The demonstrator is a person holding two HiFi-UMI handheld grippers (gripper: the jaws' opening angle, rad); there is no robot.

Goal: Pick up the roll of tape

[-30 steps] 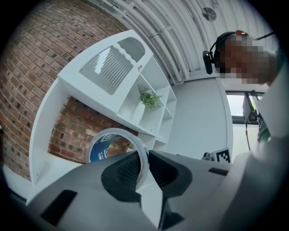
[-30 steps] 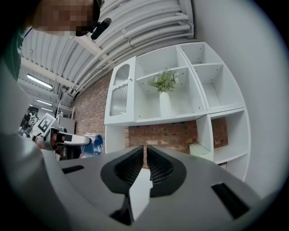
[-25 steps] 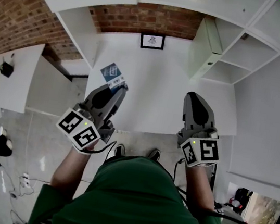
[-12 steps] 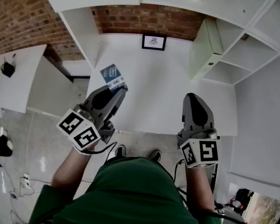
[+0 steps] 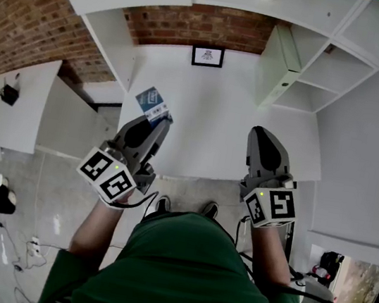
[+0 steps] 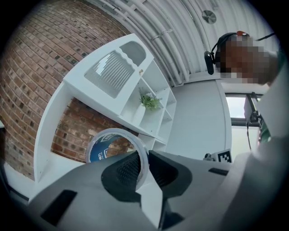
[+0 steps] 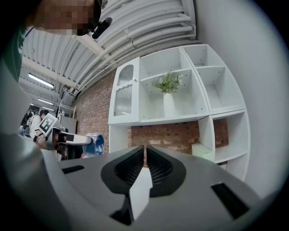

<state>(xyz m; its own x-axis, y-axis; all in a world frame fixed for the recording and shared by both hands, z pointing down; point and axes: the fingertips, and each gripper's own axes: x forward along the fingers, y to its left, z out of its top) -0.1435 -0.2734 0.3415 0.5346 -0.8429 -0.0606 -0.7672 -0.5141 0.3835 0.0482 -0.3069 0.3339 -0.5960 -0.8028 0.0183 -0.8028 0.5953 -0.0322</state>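
The roll of tape [image 5: 152,102], clear with a blue printed core, is held up over the left part of the white table [image 5: 216,116]. My left gripper [image 5: 164,119] is shut on its rim. In the left gripper view the tape [image 6: 101,148] stands upright with its wall pinched between the pads of that gripper [image 6: 144,155]. My right gripper [image 5: 262,132] hovers level over the table's right part, shut, with nothing between its pads. In the right gripper view its jaws [image 7: 145,148] meet, and the tape [image 7: 95,143] shows far left in the left gripper [image 7: 67,138].
A small framed card [image 5: 206,56] stands at the table's far edge before a brick wall. A white box [image 5: 278,65] sits at the back right beside white shelving [image 5: 354,59]. A second white table [image 5: 11,105] with a small black object [image 5: 8,92] stands at the left.
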